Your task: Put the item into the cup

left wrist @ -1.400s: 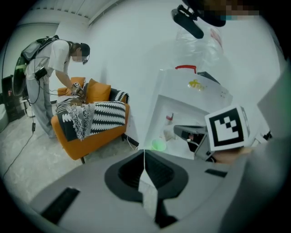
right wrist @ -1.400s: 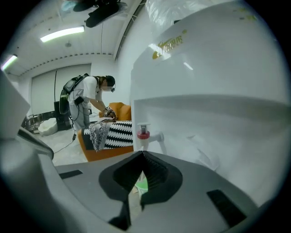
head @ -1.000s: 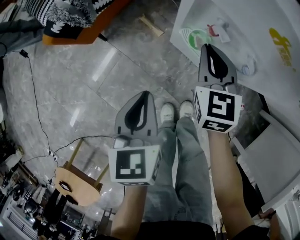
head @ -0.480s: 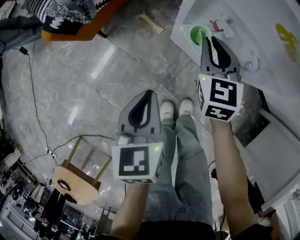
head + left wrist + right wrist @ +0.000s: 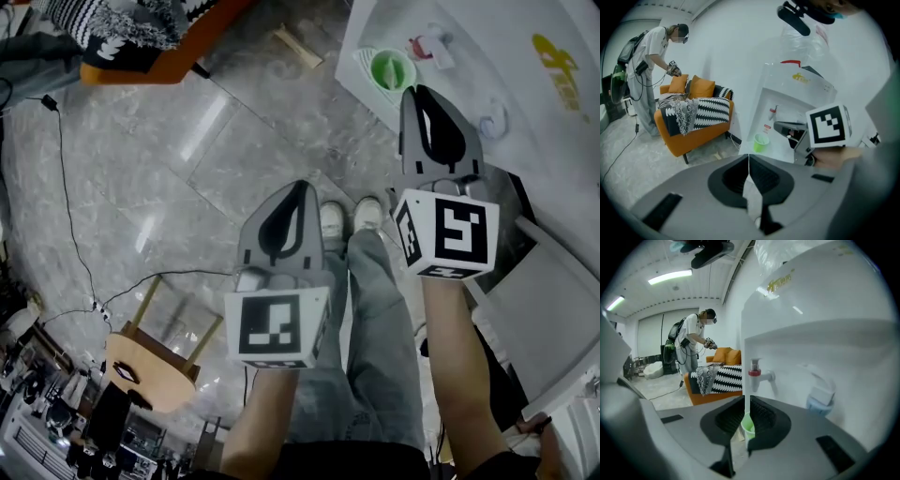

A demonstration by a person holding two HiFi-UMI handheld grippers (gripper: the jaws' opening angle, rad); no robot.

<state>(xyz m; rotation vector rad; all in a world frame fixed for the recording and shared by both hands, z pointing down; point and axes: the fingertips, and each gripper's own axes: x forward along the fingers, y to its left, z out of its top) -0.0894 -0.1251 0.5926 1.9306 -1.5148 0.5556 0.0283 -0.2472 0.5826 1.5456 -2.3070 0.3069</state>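
Hard bits first. The bench (image 5: 478,47) is cut off by the top and right of the head view, so only its left corner and near edge are in shot.

The left gripper (image 5: 299,187) has its jaws pressed together at the tips. In its own view a pale wedge shows lower down between them, and I honestly can't tell if that's something held or just background.

The right gripper (image 5: 418,91) is much the same, jaws together bar a hairline slit. In its view a thin white strip runs down that slit. It could be the bench's upright edge behind, can't say. A bit of the cup (image 5: 748,428) peeks through there too, and the jaws hide the rest of it. What's meant to go in it I can't pick out from any view.

The cup (image 5: 392,70) itself is small, bright green and upright, with an open mouth and a paler inside. Whether anything is in it is too small to tell. It stands on the bench right by that left corner, just inside the near edge.

The right gripper's tips are near the cup but short of the rim, not touching. The left gripper is well apart from it, out over the floor (image 5: 187,141) by the person's shoes (image 5: 333,223).

A red tap (image 5: 419,45) is just past the cup. A pale blue fitting (image 5: 492,122) farther right along the bench is too blurry to name properly.
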